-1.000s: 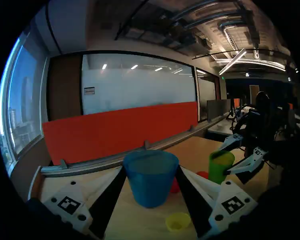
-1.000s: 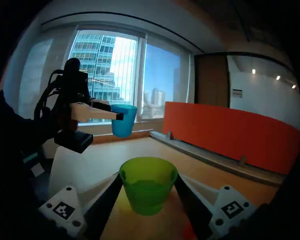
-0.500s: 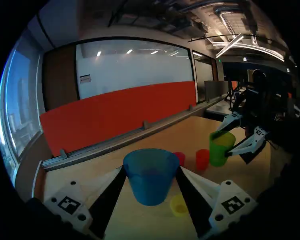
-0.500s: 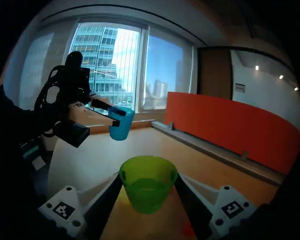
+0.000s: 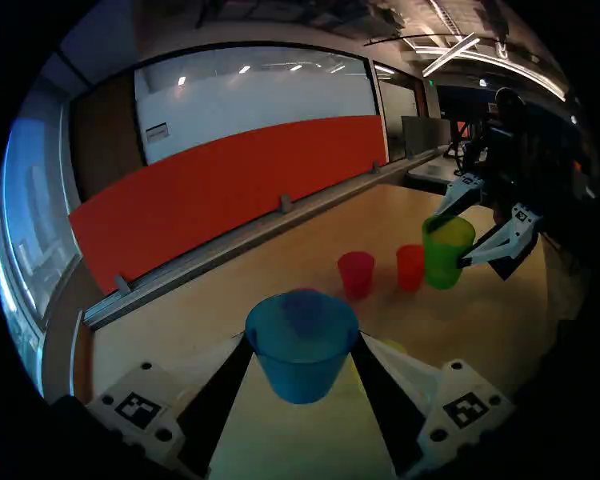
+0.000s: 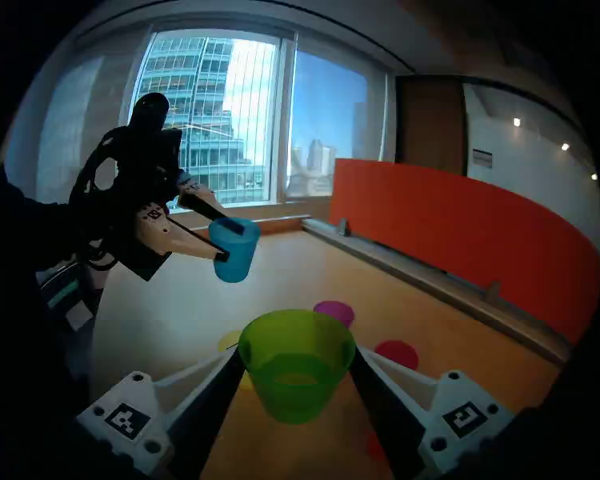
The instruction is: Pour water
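- The left gripper [image 5: 302, 342] is clamped on the blue cup [image 5: 302, 360], at lower centre of the left gripper view
- The right gripper [image 6: 296, 374] grips the green cup [image 6: 296, 360], at lower centre of the right gripper view; it seems to hold water
- Bring the rims close above the table [image 5: 220, 296], clear of the red cup [image 5: 356, 274], then tip slowly

Views sit behind left tongs [image 5: 302, 340], right tongs [image 6: 298, 352], facing each other over shared table [image 5: 220, 280]

loc: office | evid: orange desk divider [image 5: 220, 192], frosted glass wall [image 5: 260, 104], ceiling strip lights [image 5: 448, 54], hi-rise windows [image 6: 220, 120], long wood desk [image 5: 244, 272]
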Action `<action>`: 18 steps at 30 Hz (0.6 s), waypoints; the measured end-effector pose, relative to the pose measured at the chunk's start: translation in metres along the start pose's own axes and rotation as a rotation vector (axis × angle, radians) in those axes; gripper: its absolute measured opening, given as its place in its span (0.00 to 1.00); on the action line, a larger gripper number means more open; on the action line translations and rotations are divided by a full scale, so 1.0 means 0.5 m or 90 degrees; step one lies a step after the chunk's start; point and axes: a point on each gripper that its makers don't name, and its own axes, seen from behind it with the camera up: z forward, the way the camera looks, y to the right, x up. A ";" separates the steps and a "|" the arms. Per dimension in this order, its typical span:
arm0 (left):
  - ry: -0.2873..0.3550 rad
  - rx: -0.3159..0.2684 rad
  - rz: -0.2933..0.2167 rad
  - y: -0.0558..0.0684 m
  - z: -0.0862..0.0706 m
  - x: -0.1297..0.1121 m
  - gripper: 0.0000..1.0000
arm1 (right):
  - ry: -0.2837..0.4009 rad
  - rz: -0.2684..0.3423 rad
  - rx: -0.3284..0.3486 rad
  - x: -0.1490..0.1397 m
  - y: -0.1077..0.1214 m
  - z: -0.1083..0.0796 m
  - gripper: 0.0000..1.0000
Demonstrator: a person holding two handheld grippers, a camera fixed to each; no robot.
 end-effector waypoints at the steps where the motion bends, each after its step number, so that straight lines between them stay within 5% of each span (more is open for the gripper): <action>1: -0.007 -0.001 0.003 0.000 0.003 -0.007 0.86 | -0.004 0.001 0.001 -0.004 0.000 0.002 0.91; 18: -0.112 -0.030 0.040 0.009 0.050 -0.129 0.87 | -0.071 0.004 0.021 -0.074 0.000 0.040 0.92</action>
